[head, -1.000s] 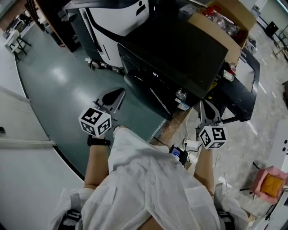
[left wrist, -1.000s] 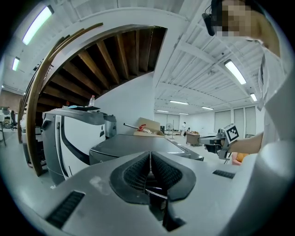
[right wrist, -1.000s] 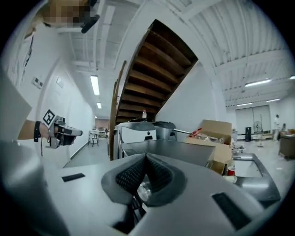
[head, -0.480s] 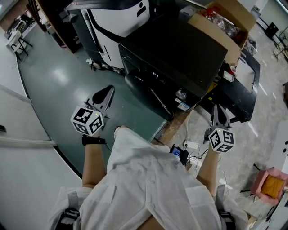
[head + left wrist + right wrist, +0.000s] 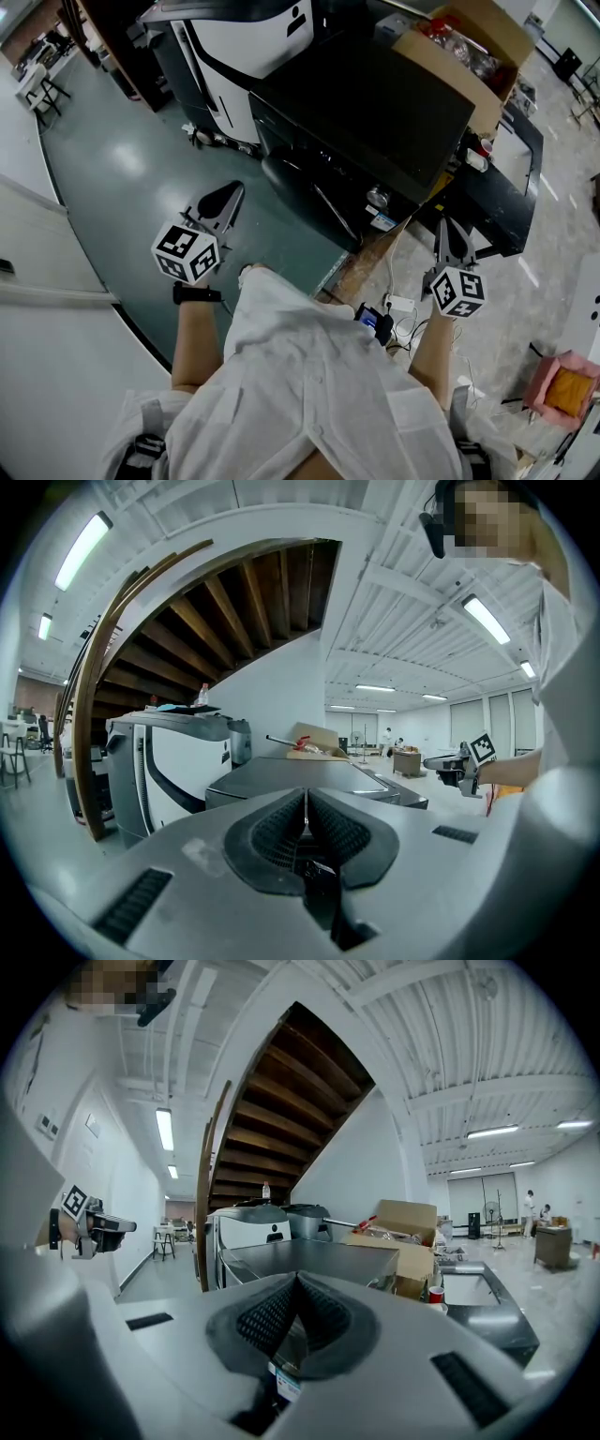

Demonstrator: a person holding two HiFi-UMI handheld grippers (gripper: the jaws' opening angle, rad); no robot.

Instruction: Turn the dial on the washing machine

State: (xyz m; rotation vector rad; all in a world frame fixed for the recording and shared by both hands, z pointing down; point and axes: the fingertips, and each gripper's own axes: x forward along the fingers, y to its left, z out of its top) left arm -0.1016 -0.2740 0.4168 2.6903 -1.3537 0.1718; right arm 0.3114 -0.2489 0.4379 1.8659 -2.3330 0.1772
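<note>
The black washing machine [image 5: 366, 103] stands in front of me, its top dark and flat. A small silver dial [image 5: 377, 197] shows on its front panel, low at the right. My left gripper [image 5: 232, 190] hangs over the green floor, left of the machine's front, jaws shut on nothing. My right gripper [image 5: 444, 225] is held right of the dial, apart from it, also shut and holding nothing. In the left gripper view the shut gripper [image 5: 305, 799] points at the machine [image 5: 300, 775]. In the right gripper view the gripper [image 5: 295, 1283] faces the machine's top [image 5: 300, 1255].
A white and black machine [image 5: 244, 37] stands left of the washer. An open cardboard box [image 5: 469, 47] sits behind it, with a steel sink unit [image 5: 511, 178] to the right. Cables and a power strip [image 5: 398, 305] lie on the floor by my feet, with a pink box [image 5: 562, 380] further right.
My right gripper has drawn back to the right and down, away from the dial. My left gripper has shifted a little to the left and lower. Both stay shut.
</note>
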